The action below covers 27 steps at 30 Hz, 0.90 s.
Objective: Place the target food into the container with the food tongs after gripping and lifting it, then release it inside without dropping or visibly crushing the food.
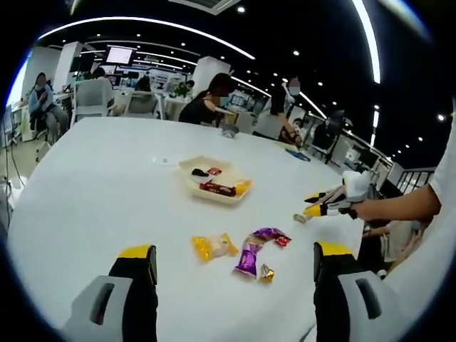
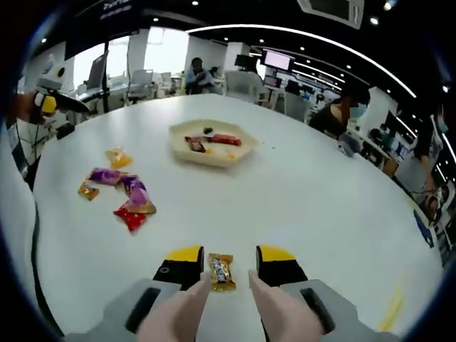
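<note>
A gold-wrapped candy (image 2: 221,271) sits between the tips of pale food tongs (image 2: 196,299), whose two arms run between the jaws of my right gripper (image 2: 229,256). The jaws press on those arms. The same gripper (image 1: 318,206) comes in from the right of the left gripper view, in a hand, with the candy (image 1: 301,217) at its tip just over the white table. The cream tray (image 2: 241,154) (image 1: 187,178) lies farther out and holds several wrapped sweets. My left gripper (image 1: 234,249) is wide open above loose candies, gripping nothing.
Loose sweets lie on the round white table (image 1: 107,185): a yellow one (image 1: 214,246), purple ones (image 1: 249,256) and a red one (image 2: 130,217). Several people sit at the table's far edge (image 1: 206,107). Office desks and chairs stand behind.
</note>
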Each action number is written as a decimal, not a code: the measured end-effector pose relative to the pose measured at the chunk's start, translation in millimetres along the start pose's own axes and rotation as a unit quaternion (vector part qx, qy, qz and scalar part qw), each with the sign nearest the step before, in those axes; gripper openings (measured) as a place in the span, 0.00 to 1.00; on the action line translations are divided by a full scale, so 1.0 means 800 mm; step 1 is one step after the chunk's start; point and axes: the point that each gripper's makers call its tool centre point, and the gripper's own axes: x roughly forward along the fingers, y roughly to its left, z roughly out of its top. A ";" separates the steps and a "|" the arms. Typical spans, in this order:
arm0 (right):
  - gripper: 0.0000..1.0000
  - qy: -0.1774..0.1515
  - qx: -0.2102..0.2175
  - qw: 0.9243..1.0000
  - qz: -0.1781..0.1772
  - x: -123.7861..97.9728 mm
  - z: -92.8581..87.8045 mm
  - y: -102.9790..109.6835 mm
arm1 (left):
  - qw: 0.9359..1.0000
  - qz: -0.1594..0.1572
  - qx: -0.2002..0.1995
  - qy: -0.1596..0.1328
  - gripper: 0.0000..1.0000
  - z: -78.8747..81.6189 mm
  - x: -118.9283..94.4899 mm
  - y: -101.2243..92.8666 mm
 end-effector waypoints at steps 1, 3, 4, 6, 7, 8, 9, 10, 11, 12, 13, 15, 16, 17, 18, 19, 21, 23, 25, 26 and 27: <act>0.28 0.000 0.001 1.000 0.002 0.001 0.000 0.001 | 1.000 0.002 -0.001 0.000 0.91 0.000 0.000 0.000; 0.28 -0.001 0.003 1.000 0.013 0.007 -0.001 0.004 | 1.000 0.007 0.002 0.006 0.90 -0.003 0.001 0.001; 0.28 -0.001 0.004 1.000 0.017 0.008 -0.002 0.005 | 1.000 0.007 0.002 0.008 0.91 -0.005 0.001 0.002; 0.28 -0.001 0.009 1.000 0.026 0.012 -0.003 0.008 | 1.000 0.011 0.002 0.018 0.90 -0.012 0.001 0.004; 0.28 -0.001 0.009 1.000 0.026 0.012 -0.004 0.008 | 1.000 0.013 0.001 0.019 0.90 -0.012 0.001 0.005; 0.28 -0.001 0.012 0.999 0.029 0.013 -0.004 0.009 | 1.000 0.015 -0.003 0.016 0.90 -0.010 0.000 0.004; 0.28 0.000 0.016 0.999 0.033 0.015 -0.005 0.009 | 1.000 0.016 -0.006 0.014 0.90 -0.008 0.000 0.004; 0.28 -0.001 0.020 0.999 0.035 0.015 -0.005 0.010 | 1.000 0.016 -0.007 0.012 0.90 -0.007 0.000 0.004; 0.28 -0.003 0.026 0.999 0.037 0.017 -0.006 0.008 | 1.000 0.016 -0.008 0.011 0.90 -0.005 0.001 0.004; 0.28 -0.010 0.042 0.998 0.038 0.020 -0.004 0.006 | 1.000 0.018 -0.006 0.013 0.90 -0.004 0.005 0.005; 0.28 -0.015 0.056 0.997 0.041 0.022 -0.003 0.005 | 1.000 0.018 -0.004 0.014 0.90 -0.004 0.007 0.005; 0.27 -0.014 0.072 0.996 0.046 0.026 -0.004 0.003 | 1.000 0.016 -0.003 0.018 0.90 -0.005 0.011 0.005; 0.27 -0.012 0.072 0.996 0.046 0.027 -0.006 0.003 | 1.000 0.016 -0.003 0.019 0.90 -0.005 0.012 0.005; 0.27 -0.005 0.072 0.996 0.045 0.028 -0.010 0.003 | 1.000 0.018 -0.002 0.023 0.90 -0.006 0.012 0.005; 0.27 -0.012 0.070 0.996 0.046 0.025 -0.010 0.004 | 1.000 0.019 -0.002 0.024 0.90 -0.004 0.011 0.004; 0.27 -0.014 0.073 0.996 0.047 0.024 -0.010 0.003 | 1.000 0.019 -0.004 0.020 0.90 0.000 0.010 0.003; 0.26 -0.018 0.065 0.997 0.047 0.025 -0.009 0.004 | 1.000 0.020 -0.006 0.016 0.90 0.005 0.014 0.004; 0.26 -0.022 0.067 0.996 0.047 0.025 -0.010 0.003 | 1.000 0.023 -0.005 0.016 0.90 0.006 0.019 0.007; 0.26 -0.027 0.069 0.996 0.044 0.024 -0.010 0.003 | 1.000 0.019 -0.007 0.015 0.90 0.007 0.023 0.005; 0.25 -0.027 0.070 0.996 0.042 0.024 -0.009 0.004 | 1.000 0.012 -0.006 0.017 0.90 0.007 0.026 0.001; 0.23 -0.021 0.074 0.996 0.036 0.025 -0.009 0.003 | 1.000 0.008 -0.003 0.018 0.90 0.007 0.028 -0.002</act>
